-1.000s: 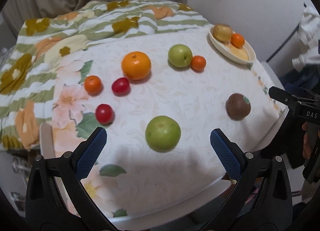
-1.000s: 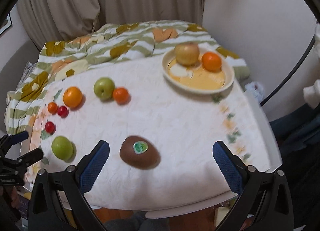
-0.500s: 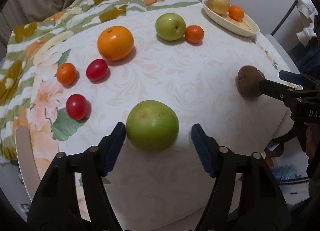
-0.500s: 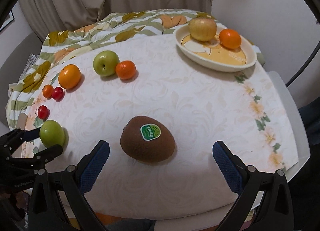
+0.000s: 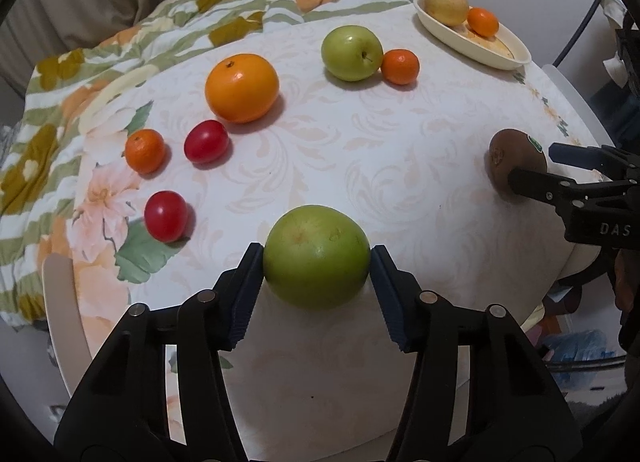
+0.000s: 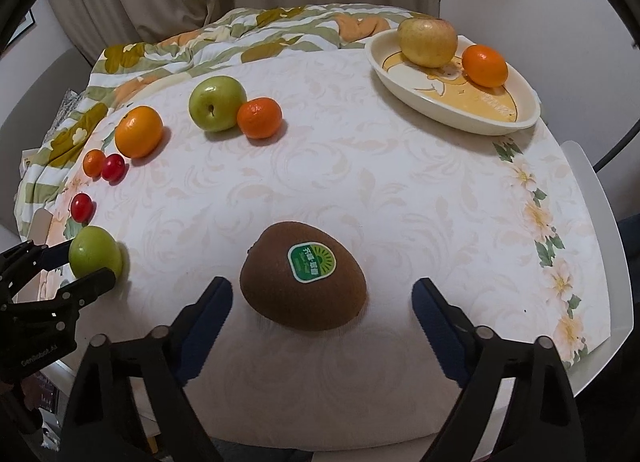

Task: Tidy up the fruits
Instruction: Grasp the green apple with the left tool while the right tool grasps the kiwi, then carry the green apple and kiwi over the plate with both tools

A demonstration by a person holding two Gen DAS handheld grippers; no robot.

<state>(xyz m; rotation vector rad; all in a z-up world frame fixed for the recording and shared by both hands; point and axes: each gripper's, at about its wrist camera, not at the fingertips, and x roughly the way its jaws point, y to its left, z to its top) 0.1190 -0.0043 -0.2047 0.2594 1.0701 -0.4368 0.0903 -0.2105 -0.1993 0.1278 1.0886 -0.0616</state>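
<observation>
Left gripper [image 5: 317, 258] clamped on the near green apple [image 5: 316, 256], blue pads touching both flanks after closing in; apple resting on the white tablecloth [image 5: 360, 149] near its front edge. Right gripper [image 6: 322, 302] narrowing around the kiwi [image 6: 304, 276] (sticker facing up), pads on either side but clear of the skin, gaps showing. Farther back: large orange [image 5: 241, 87], second green apple [image 5: 352, 53] touching a mandarin [image 5: 400, 66], two red tomatoes [image 5: 206, 141] and a small mandarin [image 5: 145, 151] at left. Cream plate [image 6: 440, 107] at far right carrying a yellow apple [image 6: 428, 41] and an orange [image 6: 485, 65].
</observation>
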